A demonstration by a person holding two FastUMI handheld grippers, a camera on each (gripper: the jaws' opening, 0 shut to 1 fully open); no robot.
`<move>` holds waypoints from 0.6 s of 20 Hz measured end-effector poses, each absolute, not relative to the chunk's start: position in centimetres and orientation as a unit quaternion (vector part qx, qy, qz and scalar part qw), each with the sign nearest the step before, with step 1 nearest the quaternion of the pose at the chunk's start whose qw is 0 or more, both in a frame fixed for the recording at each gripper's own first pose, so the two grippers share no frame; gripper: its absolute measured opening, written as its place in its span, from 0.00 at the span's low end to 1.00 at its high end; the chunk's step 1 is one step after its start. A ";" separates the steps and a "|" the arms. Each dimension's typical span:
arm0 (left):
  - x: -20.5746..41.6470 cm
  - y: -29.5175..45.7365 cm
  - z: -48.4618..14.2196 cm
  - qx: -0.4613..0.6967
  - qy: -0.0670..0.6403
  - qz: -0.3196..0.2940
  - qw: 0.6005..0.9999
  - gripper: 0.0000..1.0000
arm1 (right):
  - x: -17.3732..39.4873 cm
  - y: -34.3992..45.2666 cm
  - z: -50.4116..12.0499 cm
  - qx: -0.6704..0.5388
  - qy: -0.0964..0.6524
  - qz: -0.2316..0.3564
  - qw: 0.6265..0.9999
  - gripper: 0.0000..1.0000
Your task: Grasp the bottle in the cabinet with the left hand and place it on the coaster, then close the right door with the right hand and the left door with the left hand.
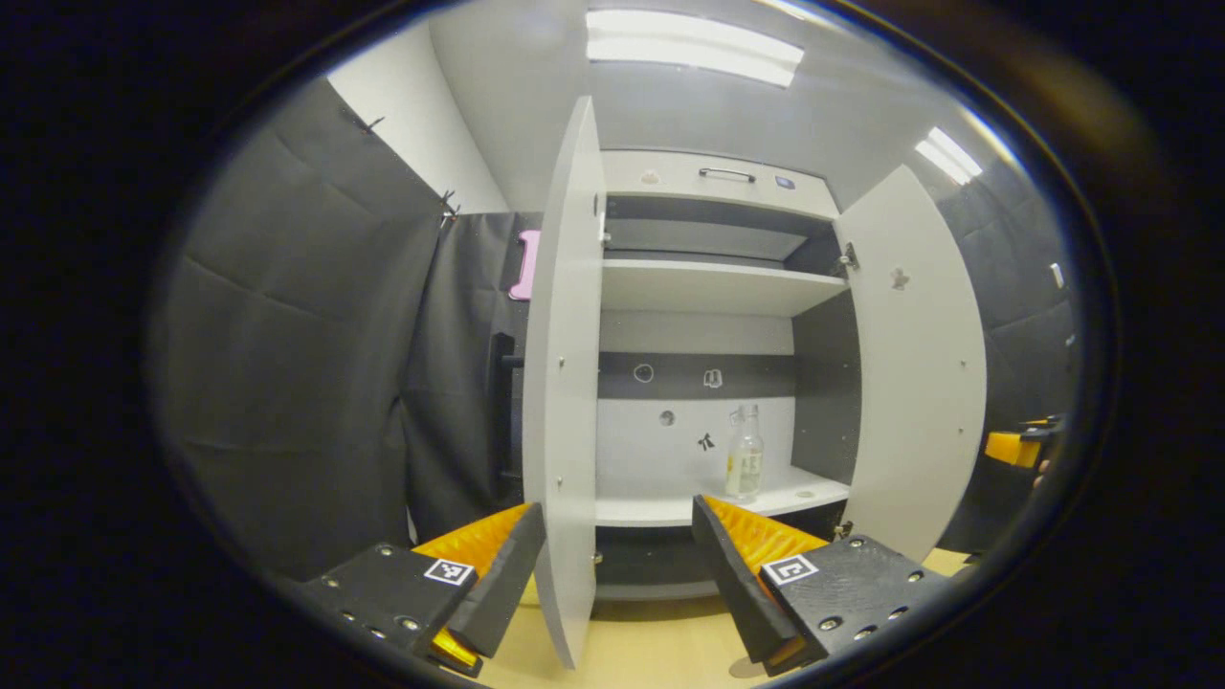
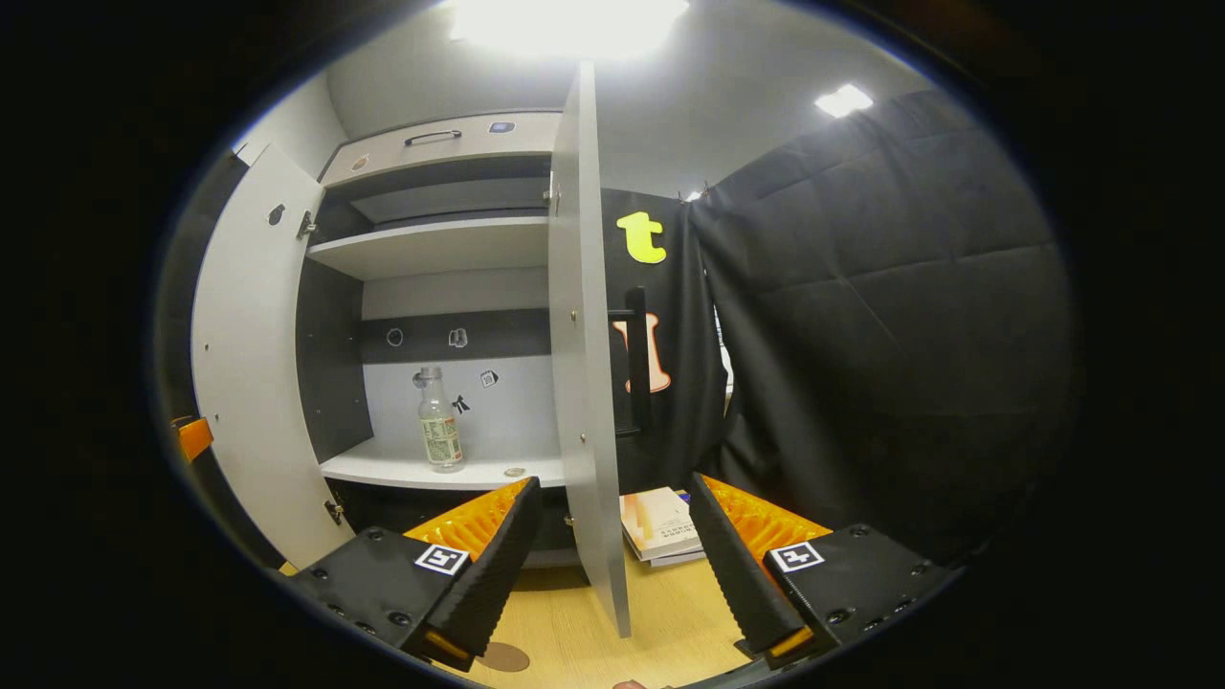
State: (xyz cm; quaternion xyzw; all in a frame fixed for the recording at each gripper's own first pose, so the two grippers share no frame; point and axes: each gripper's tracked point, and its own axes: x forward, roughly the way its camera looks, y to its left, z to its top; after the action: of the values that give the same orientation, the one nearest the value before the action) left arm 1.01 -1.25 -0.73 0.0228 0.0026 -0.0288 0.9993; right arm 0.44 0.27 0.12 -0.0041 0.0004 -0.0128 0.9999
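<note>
With both cabinet (image 1: 713,287) doors swung wide, we see the bottle (image 1: 744,453) upright on the lower shelf (image 1: 670,507), ahead and slightly right of our left gripper (image 1: 617,560), whose fingers (image 1: 727,574) are spread apart, holding nothing.

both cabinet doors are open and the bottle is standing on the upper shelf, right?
Not quite. Both cabinet doors are open, but the bottle stands upright on the lower shelf, not the upper one; the right gripper view shows it clearly.
</note>
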 end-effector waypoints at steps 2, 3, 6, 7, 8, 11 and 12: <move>1.4 -1.6 -1.0 0.023 0.004 -0.039 0.999 0.98 | 0.3 0.1 -0.1 -0.002 0.004 -0.018 1.000 0.98; 1.5 -1.8 -1.1 0.023 0.005 -0.042 0.999 0.98 | 0.1 -0.1 -0.3 -0.001 0.008 -0.021 1.000 0.98; 1.6 -2.3 -1.1 0.015 0.006 -0.053 0.998 0.98 | -0.3 -1.1 -0.4 0.004 0.019 -0.034 0.999 0.98; 1.7 -2.6 -1.0 0.012 0.006 -0.057 0.998 0.98 | -0.5 -1.7 -0.4 0.004 0.020 -0.041 0.999 0.98; 2.1 -3.3 -1.1 0.015 0.011 -0.061 0.998 0.98 | -0.7 -2.4 -0.2 0.005 0.021 -0.049 0.999 0.98; 3.0 -5.7 -0.9 0.027 0.020 -0.080 0.996 0.97 | -1.1 -4.8 0.0 0.014 0.025 -0.073 0.997 0.98; 3.4 -6.8 -0.7 0.022 0.019 -0.092 0.995 0.98 | -1.1 -5.7 0.3 0.014 0.021 -0.084 0.996 0.98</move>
State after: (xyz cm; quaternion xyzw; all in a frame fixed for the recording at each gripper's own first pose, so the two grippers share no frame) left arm 3.42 -6.80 -0.70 0.0220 0.0187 -0.0919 0.9954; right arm -1.13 -5.73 0.30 0.0140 0.0210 -0.0836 0.9962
